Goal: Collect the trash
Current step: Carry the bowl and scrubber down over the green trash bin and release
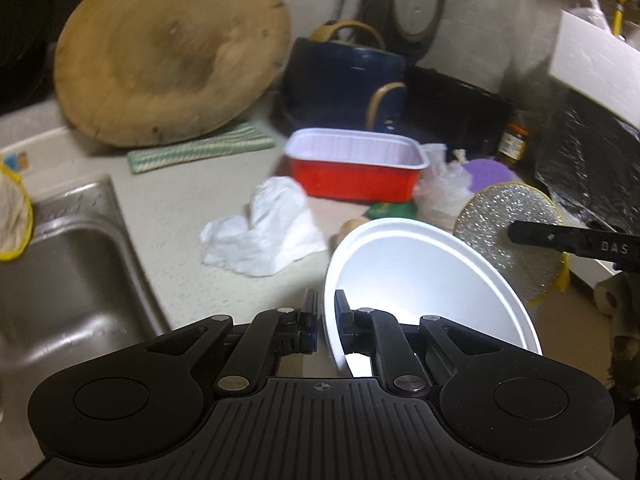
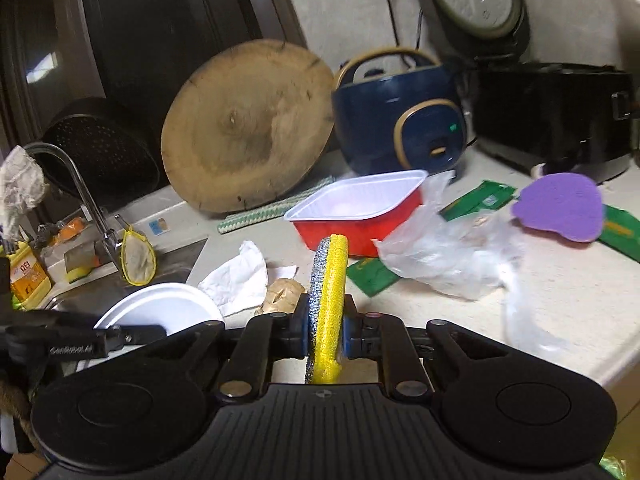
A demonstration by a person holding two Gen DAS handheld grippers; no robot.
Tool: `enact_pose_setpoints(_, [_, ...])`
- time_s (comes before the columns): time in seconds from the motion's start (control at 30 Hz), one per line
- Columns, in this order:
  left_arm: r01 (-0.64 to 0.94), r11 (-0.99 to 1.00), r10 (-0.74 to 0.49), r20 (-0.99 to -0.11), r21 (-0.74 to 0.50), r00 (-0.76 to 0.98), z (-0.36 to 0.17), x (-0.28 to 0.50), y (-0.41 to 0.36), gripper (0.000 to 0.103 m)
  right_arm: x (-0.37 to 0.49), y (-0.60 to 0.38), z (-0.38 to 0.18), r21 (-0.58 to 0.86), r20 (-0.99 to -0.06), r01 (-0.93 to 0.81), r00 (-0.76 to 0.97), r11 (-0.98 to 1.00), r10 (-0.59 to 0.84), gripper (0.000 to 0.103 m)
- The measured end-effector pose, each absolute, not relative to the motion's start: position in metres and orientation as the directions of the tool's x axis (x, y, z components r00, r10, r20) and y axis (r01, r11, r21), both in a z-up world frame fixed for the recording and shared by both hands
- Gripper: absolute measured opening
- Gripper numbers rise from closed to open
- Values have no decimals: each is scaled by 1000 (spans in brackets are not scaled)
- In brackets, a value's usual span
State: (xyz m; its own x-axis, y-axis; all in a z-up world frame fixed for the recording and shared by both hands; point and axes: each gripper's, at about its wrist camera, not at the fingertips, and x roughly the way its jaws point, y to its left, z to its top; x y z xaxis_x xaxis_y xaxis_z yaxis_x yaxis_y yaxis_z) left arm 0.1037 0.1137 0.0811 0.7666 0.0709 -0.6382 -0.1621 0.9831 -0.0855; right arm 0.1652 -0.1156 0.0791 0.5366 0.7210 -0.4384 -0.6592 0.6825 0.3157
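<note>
My left gripper (image 1: 325, 316) is shut on the rim of a white foam plate (image 1: 420, 276) and holds it tilted above the counter; the plate also shows in the right wrist view (image 2: 160, 304). My right gripper (image 2: 327, 326) is shut on a round yellow and silver scouring pad (image 2: 330, 280), held on edge; the pad shows in the left wrist view (image 1: 508, 224). On the counter lie a crumpled white tissue (image 1: 264, 228), a red tray with white inside (image 1: 354, 168), a clear plastic bag (image 2: 448, 252), green wrappers (image 2: 372, 276) and a purple pad (image 2: 560, 206).
A steel sink (image 1: 60, 276) lies at the left with a tap (image 2: 76, 188). A round wooden board (image 1: 168, 52) leans on the wall. A dark blue cooker (image 2: 396, 120) and a black appliance (image 2: 556, 116) stand at the back. A piece of ginger (image 2: 282, 294) lies near the tissue.
</note>
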Motion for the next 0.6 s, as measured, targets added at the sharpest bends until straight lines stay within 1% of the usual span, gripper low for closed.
enact_pose_setpoints(0.23, [-68, 996, 17, -618, -59, 786, 92, 112, 69, 11, 138, -182, 86, 292, -406, -593, 634, 751, 658, 14])
enact_pose_setpoints(0.4, [56, 998, -66, -607, -36, 792, 94, 120, 15, 11, 117, -233, 80, 298, -383, -517, 705, 803, 596, 14])
enact_pose_setpoints(0.5, [153, 988, -139, -606, -28, 783, 86, 124, -23, 11, 106, -259, 65, 291, -398, -460, 739, 839, 543, 14])
enact_pose_setpoints(0.6, [239, 970, -206, -632, -34, 747, 67, 127, -59, 11, 99, -284, 41, 310, -443, -390, 748, 867, 495, 14])
